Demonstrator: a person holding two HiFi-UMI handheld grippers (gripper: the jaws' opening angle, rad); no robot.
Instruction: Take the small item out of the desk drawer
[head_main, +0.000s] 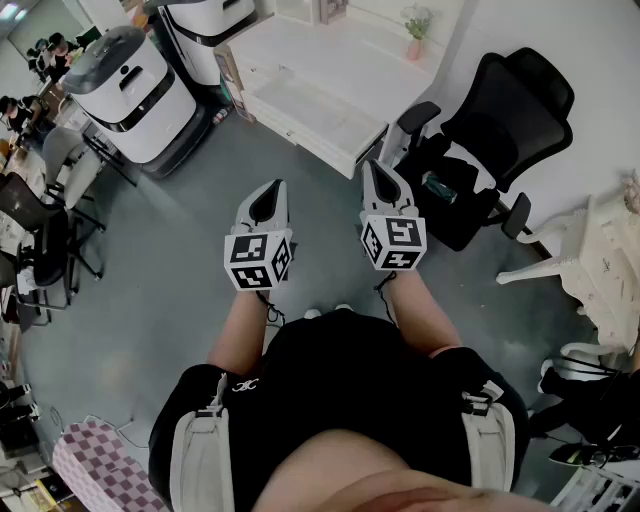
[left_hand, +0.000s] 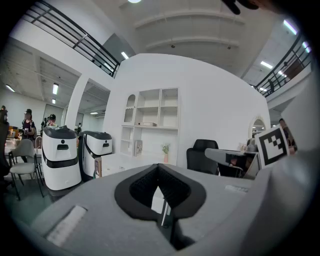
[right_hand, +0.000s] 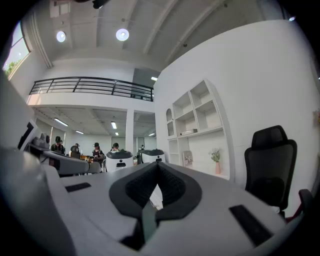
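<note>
Hovering clenched and empty, left gripper (head_main: 268, 198) and right gripper (head_main: 381, 186) are pointing toward the desk (head_main: 330, 60), well apart from it. The item is not showing, and jaws arriving shut would likely be knocking the desk rather than gripping.

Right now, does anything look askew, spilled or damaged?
Nothing stands out: the desk and office chair stand upright, the floor shows no spill, and the left gripper and right gripper have closed, empty jaws.
</note>
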